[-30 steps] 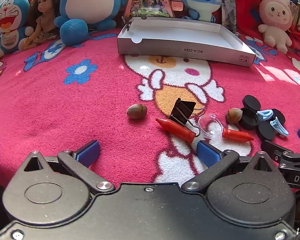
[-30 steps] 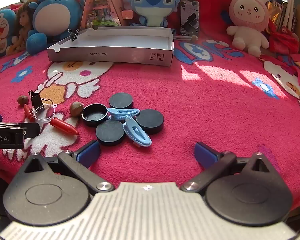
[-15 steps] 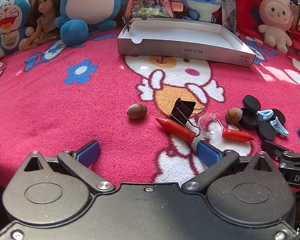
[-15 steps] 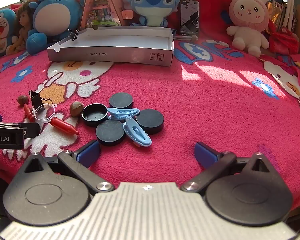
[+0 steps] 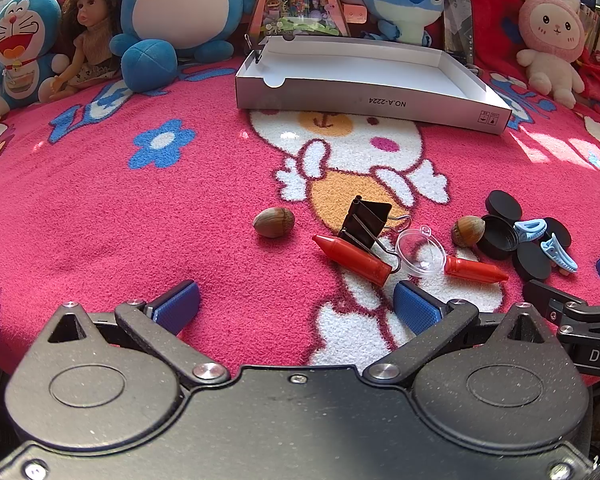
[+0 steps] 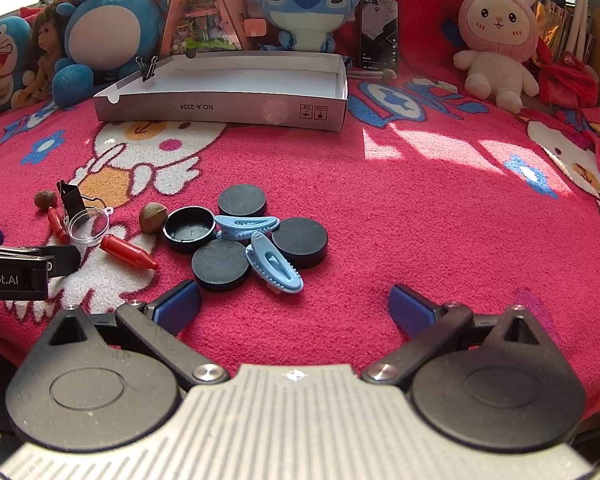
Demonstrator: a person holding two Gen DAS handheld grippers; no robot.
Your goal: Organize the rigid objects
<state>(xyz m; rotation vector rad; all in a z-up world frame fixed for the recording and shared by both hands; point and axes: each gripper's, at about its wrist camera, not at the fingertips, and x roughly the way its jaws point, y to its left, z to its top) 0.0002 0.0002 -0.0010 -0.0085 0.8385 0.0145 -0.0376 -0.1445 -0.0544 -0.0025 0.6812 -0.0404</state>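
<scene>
A: Pink fleece everywhere, and on that blanket [image 5: 100, 216] our small things lie scattered. Our left hand-held gripper [image 5: 296, 300] is spread wide and holds nothing; our right hand-held gripper [image 6: 294, 304] is spread and bare too.

B: Nothing is sorted yet, we judge. The white box [image 5: 364, 100] sits at the far side, apparently empty apart from a clip on its corner.

A: Nearest our left jaws: a red crayon [image 5: 352, 255] touching the black binder clip [image 5: 366, 220], with the clear lid [image 5: 420, 247] just beside them. A hazelnut [image 5: 273, 222] lies apart on the left.

B: We'd start with that lone nut: open room all round, nothing to knock. Straddle it squarely, because it is round and may roll off the pads.

A: On our right, black discs [image 6: 220, 264] and blue hair clips [image 6: 274, 262] overlap in a pile.

B: We'd pick from the pile's outer edge, one piece at a time. The lane to the box looks free; mind its raised front wall and the plush toys [image 6: 496, 44] behind it.
</scene>
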